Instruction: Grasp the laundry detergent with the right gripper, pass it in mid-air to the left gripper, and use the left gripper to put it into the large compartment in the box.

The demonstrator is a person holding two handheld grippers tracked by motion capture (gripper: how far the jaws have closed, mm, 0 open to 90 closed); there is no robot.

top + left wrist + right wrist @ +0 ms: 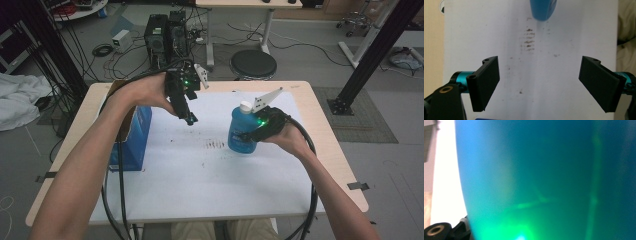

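A blue translucent bottle (240, 132) with a white cap (245, 106) stands upright right of the table's middle, over the white mat (200, 175). My right gripper (248, 135) is shut on its side, and in the right gripper view the bottle (549, 180) is pressed close to the camera. Whether its base touches the mat I cannot tell. My left gripper (190, 119) hangs above the mat to the bottle's left and points down. Its jaws stand wide open with nothing between them (540, 83), and the bottle's bottom (542, 10) lies farther ahead.
A blue box (136, 137) stands at the mat's left edge under my left forearm. Dark smudges (216, 145) mark the mat beside the bottle. Cables trail from both grippers toward the table's near edge. Computer towers and a round stool stand on the floor beyond.
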